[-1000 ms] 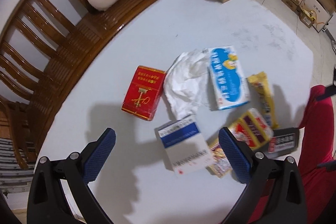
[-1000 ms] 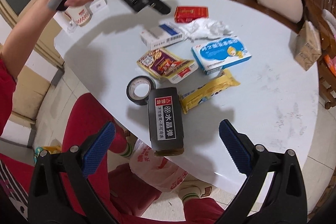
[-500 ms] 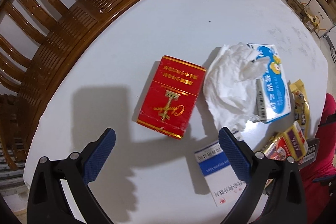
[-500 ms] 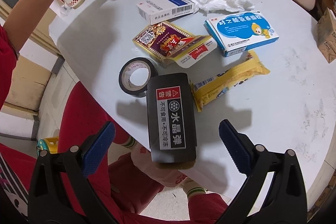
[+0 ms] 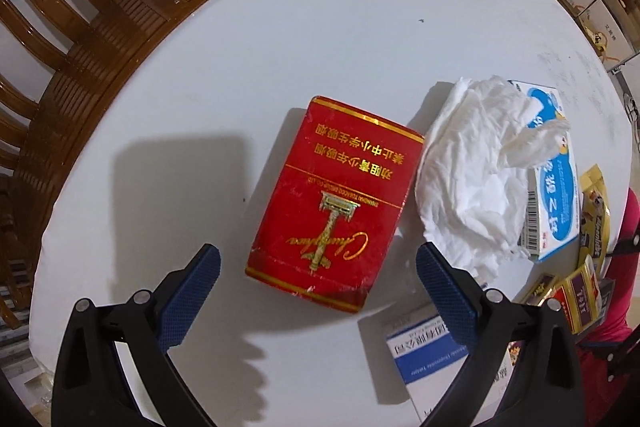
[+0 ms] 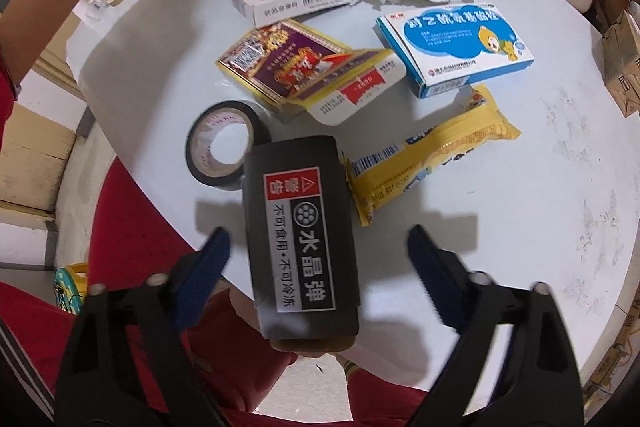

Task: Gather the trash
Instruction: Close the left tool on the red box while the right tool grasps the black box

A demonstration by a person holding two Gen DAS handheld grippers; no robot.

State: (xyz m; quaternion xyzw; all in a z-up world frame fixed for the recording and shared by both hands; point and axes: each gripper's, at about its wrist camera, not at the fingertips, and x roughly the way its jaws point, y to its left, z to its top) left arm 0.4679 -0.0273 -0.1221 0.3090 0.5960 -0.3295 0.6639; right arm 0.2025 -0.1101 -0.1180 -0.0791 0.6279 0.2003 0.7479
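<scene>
— Trash lies scattered on the white round table (image 5: pixel 320 27); in my left wrist view, the red cigarette pack (image 5: pixel 332 203) lies flat below my left gripper (image 5: pixel 318 269), whose jaws stand wide apart, one on each side of the pack's near end, neither pad touching it.

— And beside it?

— A crumpled white tissue (image 5: pixel 472 179) just to its right, draped over the edge of a blue-and-white medicine box (image 5: pixel 558 195); a white box with a blue band (image 5: pixel 420 355) sits near my right-hand finger; wooden chairs (image 5: pixel 80 67) ring the table's far side.

— The other view?

— My right gripper (image 6: pixel 318 263) points down at the black box with a red warning label (image 6: pixel 302 243), which overhangs the table's near edge; my jaws are closing with the box between them, the pads not on it; a roll of black tape (image 6: pixel 224 143) touches the box's far left corner, a yellow wrapper (image 6: pixel 432 151) lies just right of it; a gold-and-purple packet (image 6: pixel 296 67) lies beyond.
</scene>
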